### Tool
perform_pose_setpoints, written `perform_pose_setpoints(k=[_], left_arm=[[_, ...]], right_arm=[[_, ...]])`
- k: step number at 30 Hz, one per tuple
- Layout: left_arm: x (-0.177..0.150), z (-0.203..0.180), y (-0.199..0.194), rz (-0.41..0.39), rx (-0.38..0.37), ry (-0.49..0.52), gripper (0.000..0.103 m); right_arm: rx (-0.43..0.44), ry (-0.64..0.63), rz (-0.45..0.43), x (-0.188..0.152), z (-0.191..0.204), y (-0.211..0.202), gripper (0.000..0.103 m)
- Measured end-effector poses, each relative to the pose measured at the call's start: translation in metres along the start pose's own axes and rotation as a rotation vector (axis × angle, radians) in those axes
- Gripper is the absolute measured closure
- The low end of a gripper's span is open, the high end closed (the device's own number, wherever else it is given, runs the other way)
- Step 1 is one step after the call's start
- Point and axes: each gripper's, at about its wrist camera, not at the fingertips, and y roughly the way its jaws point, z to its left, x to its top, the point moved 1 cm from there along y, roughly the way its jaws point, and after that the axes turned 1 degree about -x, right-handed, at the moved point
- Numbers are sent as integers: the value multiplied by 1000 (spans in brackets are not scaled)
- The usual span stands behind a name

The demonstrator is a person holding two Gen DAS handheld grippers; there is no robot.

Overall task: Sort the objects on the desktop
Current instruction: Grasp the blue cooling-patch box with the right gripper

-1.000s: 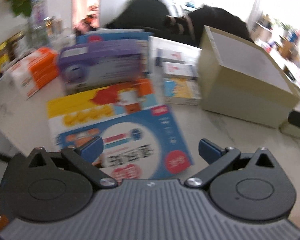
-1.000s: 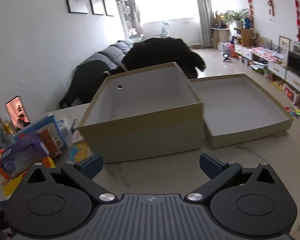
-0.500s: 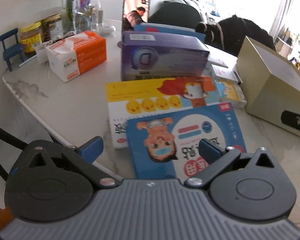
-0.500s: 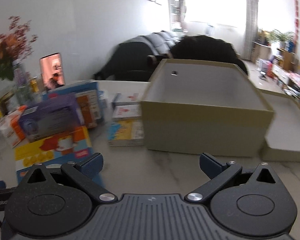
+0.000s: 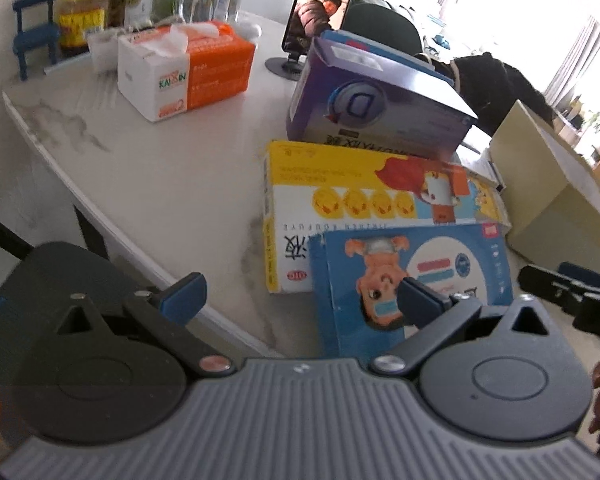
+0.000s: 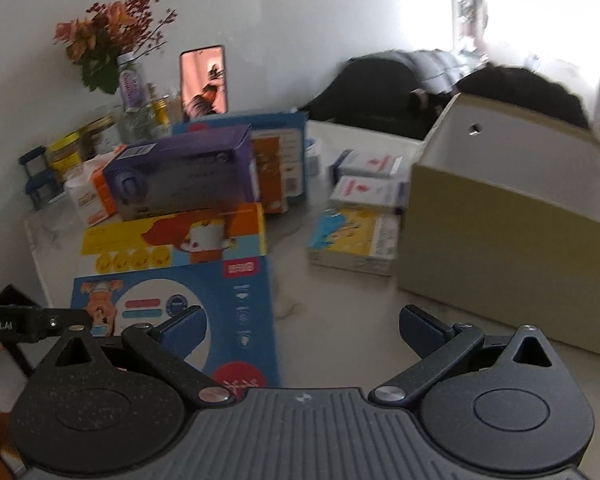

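A blue mask box (image 5: 416, 276) (image 6: 180, 304) lies flat at the table's near edge, with a yellow box (image 5: 352, 204) (image 6: 176, 240) behind it and a purple box (image 5: 376, 112) (image 6: 184, 176) further back. My left gripper (image 5: 300, 298) hovers open over the table edge, its right finger above the blue box's near corner. My right gripper (image 6: 300, 326) is open too, low over the marble, its left finger over the blue box. An open beige carton (image 6: 516, 208) (image 5: 548, 184) stands to the right. Small white and yellow boxes (image 6: 356, 244) lie beside it.
An orange tissue pack (image 5: 188, 68), jars (image 5: 80, 16), a tiny blue chair (image 5: 34, 32), a flower vase (image 6: 128, 84) and a phone on a stand (image 5: 320, 12) fill the back left. The marble table edge (image 5: 100, 208) runs diagonally. Dark coats (image 6: 400, 84) drape behind.
Both grippers swung left and dropped lower toward the blue mask box. The right view turned from the beige carton to the pile of boxes. Both stayed open.
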Motion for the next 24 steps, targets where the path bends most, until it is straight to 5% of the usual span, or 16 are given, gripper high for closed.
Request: perform_pose_setpoints(k=[11,17,24], left_arm=[[6,7,27,110,-134,-22,0],[3,2,24,145,-150,-10,0],[6,4,18,178,-187,-55,5]], right_arm=[[248,89,93,15,-10,37,1],[288,185,163,18,-17,59,23],[324,183,156,20,-12,57,26]])
